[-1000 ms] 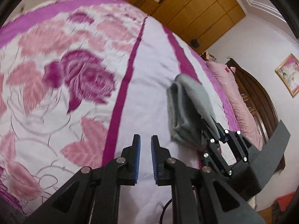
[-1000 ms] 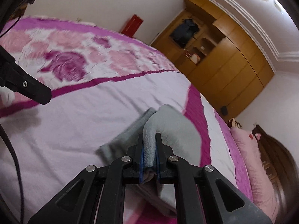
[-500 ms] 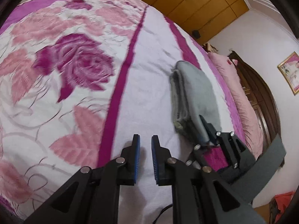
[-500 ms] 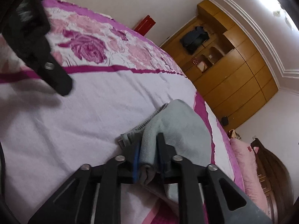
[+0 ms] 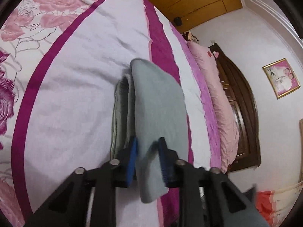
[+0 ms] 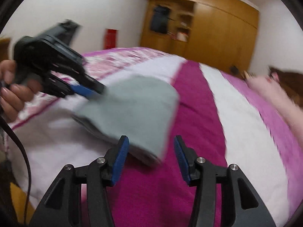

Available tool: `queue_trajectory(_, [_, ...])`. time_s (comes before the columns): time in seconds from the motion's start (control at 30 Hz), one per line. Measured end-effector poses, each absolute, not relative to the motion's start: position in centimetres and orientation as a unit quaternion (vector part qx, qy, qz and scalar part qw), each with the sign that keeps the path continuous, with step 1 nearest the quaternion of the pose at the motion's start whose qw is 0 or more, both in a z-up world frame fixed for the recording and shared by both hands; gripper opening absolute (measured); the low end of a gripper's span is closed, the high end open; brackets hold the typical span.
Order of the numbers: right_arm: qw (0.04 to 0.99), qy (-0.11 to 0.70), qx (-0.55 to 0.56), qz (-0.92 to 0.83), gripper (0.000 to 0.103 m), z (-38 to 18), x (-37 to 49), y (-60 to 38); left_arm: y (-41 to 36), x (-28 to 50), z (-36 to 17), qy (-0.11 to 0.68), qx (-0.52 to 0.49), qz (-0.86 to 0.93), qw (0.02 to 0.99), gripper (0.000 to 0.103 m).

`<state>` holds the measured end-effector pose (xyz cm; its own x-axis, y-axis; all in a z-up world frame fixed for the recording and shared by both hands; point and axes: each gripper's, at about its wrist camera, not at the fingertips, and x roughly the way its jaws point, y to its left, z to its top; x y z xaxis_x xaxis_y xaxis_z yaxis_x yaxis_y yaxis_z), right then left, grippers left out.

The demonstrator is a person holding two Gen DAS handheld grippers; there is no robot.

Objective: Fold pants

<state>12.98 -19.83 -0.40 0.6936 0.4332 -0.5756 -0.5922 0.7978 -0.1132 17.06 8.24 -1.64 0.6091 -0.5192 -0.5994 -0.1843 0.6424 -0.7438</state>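
The pants (image 5: 157, 102) lie folded into a compact grey stack on the bed (image 5: 79, 98), beside the magenta stripe. The step in hand is probably the release after the final fold. The right tool (image 6: 151, 152) is opening, pads clear of the cloth. The left tool (image 5: 146, 157) is opening astride the top layer, pitched downward; next it should withdraw without dragging fabric.

I found nothing I could read anywhere. The framed picture (image 5: 281, 78) on the wall carried a few dark marks in its upper corner, too small and blurred for me to make out, and the red tag on the pink pillow (image 5: 208, 53) showed no legible lettering.
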Motion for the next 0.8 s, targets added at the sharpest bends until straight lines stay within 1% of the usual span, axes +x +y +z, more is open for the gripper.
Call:
queue_trajectory(0.13, [0.904,0.328,-0.087,0.261,0.047,-2.8,14.9,-22.3,8.2,18.2,-1.5,0.431,-0.404,-0.105,0.8,0.02])
queue_trajectory(0.23, [0.906,0.329,-0.055,0.262,0.047,-2.5,15.6,-23.1,8.5,19.6,-2.4,0.449,-0.404,-0.094,0.792,0.021])
queue_trajectory(0.33, [0.908,0.325,-0.044,0.261,0.047,-2.1,15.8,-23.3,9.2,20.6,-2.6,0.439,-0.417,-0.093,0.791,0.021])
queue_trajectory(0.37, [0.909,0.324,-0.043,0.259,0.047,-2.1,15.6,-23.3,9.4,20.8,-2.5,0.434,-0.42,-0.092,0.792,0.017])
queue_trajectory(0.4, [0.911,0.32,-0.042,0.258,0.047,-2.0,15.3,-23.4,9.4,20.7,-2.1,0.428,-0.418,-0.095,0.796,0.009])
queue_trajectory(0.53, [0.926,0.281,-0.034,0.251,0.047,-1.2,13.0,-23.8,7.8,20.7,1.6,0.407,-0.373,-0.093,0.829,0.008])
queue_trajectory(0.57, [0.927,0.269,-0.035,0.26,0.051,-0.9,12.3,-23.6,7.4,20.7,2.4,0.403,-0.369,-0.097,0.832,0.008])
queue_trajectory(0.6, [0.929,0.256,-0.044,0.265,0.057,-0.5,11.6,-23.2,7.0,21.0,3.3,0.4,-0.364,-0.099,0.835,0.008])
queue_trajectory(0.67, [0.933,0.234,-0.07,0.264,0.061,-0.1,10.7,-22.1,6.1,21.5,5.2,0.399,-0.35,-0.108,0.841,0.008])
queue_trajectory(0.8, [0.935,0.222,-0.097,0.261,0.061,-0.1,11.0,-19.5,3.9,23.1,8.1,0.406,-0.329,-0.127,0.843,0.008])
